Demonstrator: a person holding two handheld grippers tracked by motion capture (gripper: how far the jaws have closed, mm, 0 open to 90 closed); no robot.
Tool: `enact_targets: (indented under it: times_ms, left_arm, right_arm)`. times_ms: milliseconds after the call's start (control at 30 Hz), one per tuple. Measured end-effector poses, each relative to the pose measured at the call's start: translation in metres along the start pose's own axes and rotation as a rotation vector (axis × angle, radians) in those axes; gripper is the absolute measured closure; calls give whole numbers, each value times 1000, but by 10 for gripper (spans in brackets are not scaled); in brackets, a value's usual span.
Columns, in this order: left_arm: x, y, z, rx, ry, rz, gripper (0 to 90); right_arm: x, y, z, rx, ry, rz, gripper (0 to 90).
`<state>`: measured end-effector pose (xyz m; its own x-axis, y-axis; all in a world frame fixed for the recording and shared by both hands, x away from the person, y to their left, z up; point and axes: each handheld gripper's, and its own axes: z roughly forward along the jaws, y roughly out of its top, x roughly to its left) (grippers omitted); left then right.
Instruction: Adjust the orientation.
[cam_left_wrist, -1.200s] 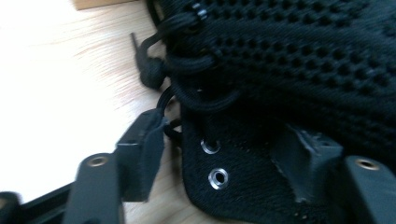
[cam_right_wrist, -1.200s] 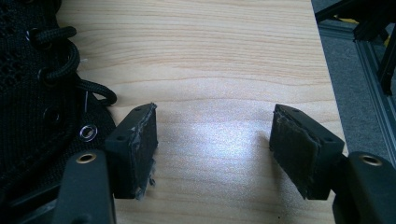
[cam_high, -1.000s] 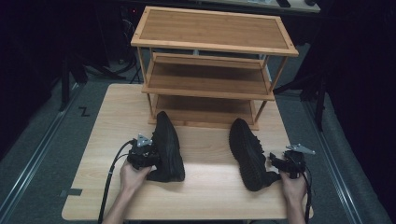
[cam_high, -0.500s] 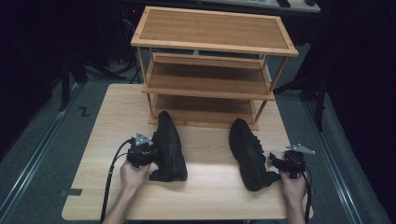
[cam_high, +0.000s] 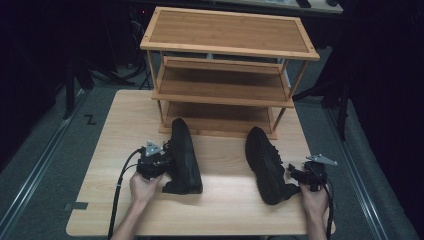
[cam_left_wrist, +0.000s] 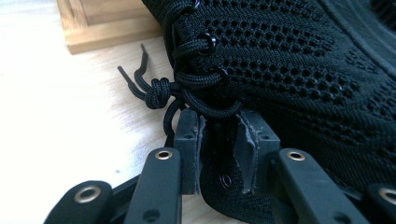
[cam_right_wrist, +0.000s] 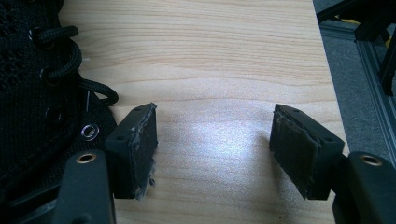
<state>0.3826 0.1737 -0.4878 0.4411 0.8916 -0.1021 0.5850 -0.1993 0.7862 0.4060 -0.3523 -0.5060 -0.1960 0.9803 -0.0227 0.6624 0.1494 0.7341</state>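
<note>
My left tool (cam_high: 159, 161) has just been closing, and in the left gripper view its pads (cam_left_wrist: 246, 154) now pinch the black mesh collar of the left black knit lace-up shoe (cam_high: 183, 156), just below the knotted lace (cam_left_wrist: 159, 88). That shoe lies on the pale wooden surface (cam_high: 225, 205) in front of the three-tier bamboo shoe rack (cam_high: 227, 70), its toe touching or nearly touching the rack's lowest shelf. My right tool (cam_high: 295, 176) sits at the outer side of the right black knit shoe (cam_high: 266, 162), which lies on the surface well apart from the first shoe and a little short of the rack. In the right gripper view the jaws stand wide apart over bare wood, with the shoe's eyelets (cam_right_wrist: 88, 131) just beside the left pad and nothing between them. I judge this to be the grasping step for putting the pair on the rack: one shoe gripped, the other not yet. Next I need to swing the right tool in so the collar goes between its pads, close, then lift both shoes clear of the surface and carry them to a shelf, keeping the soles level.
</note>
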Motion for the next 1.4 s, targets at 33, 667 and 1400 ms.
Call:
enact_targets:
  times_ms: [33, 667, 1400]
  left_arm:
    - [-1, 1, 0, -5, -2, 5, 715]
    - [-24, 36, -1, -77, -53, 71, 726]
    - [-67, 68, 33, -39, -61, 146, 732]
  right_arm:
    - [0, 0, 0, 0, 0, 0, 325]
    - [0, 0, 0, 0, 2, -1, 324]
    - [0, 0, 0, 0, 5, -1, 323]
